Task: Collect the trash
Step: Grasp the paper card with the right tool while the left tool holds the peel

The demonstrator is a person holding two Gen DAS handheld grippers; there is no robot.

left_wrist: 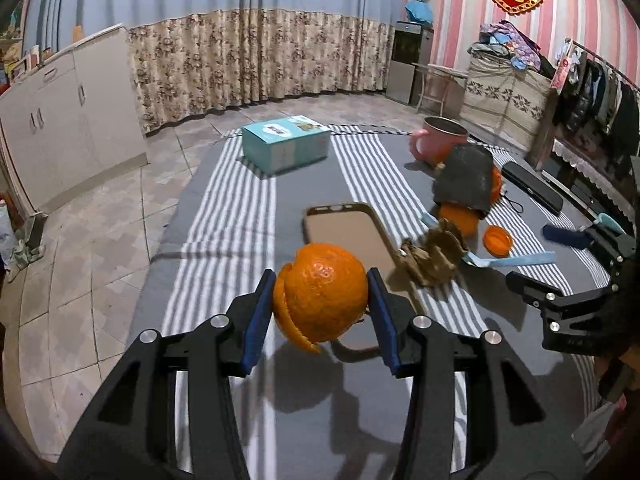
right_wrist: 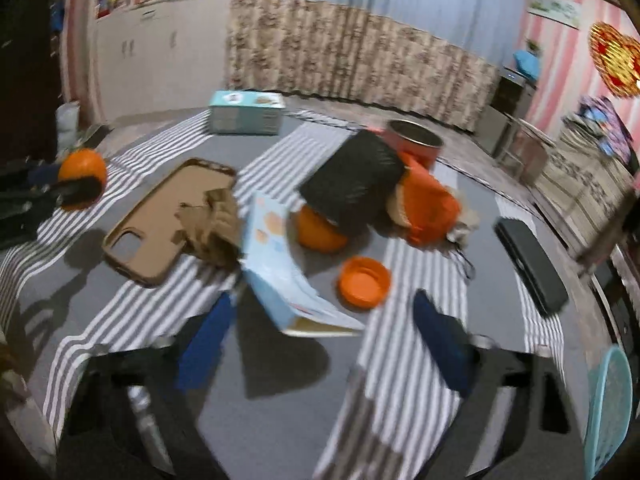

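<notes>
My left gripper (left_wrist: pixel 320 294) is shut on an orange peel (left_wrist: pixel 320 292) and holds it above the striped tablecloth (left_wrist: pixel 224 220); it shows at far left in the right wrist view (right_wrist: pixel 82 178). My right gripper (right_wrist: pixel 324 312) is open above the cloth, just behind a flattened light-blue carton (right_wrist: pixel 280 276). It shows at right in the left wrist view (left_wrist: pixel 532 258). Crumpled brown paper (left_wrist: pixel 432 258) (right_wrist: pixel 212 232) lies by a brown phone case (left_wrist: pixel 352 248) (right_wrist: pixel 168 216). An orange cap (left_wrist: pixel 497 240) (right_wrist: pixel 364 282) and another orange (left_wrist: pixel 460 218) (right_wrist: pixel 320 232) lie nearby.
A teal box (left_wrist: pixel 286 142) (right_wrist: pixel 246 116) and a pink pot (left_wrist: pixel 440 140) (right_wrist: pixel 416 140) stand at the back. A dark bag (left_wrist: pixel 466 180) (right_wrist: pixel 352 180) leans over the orange. A black flat case (left_wrist: pixel 532 188) (right_wrist: pixel 530 264) lies at right. Tiled floor lies to the left.
</notes>
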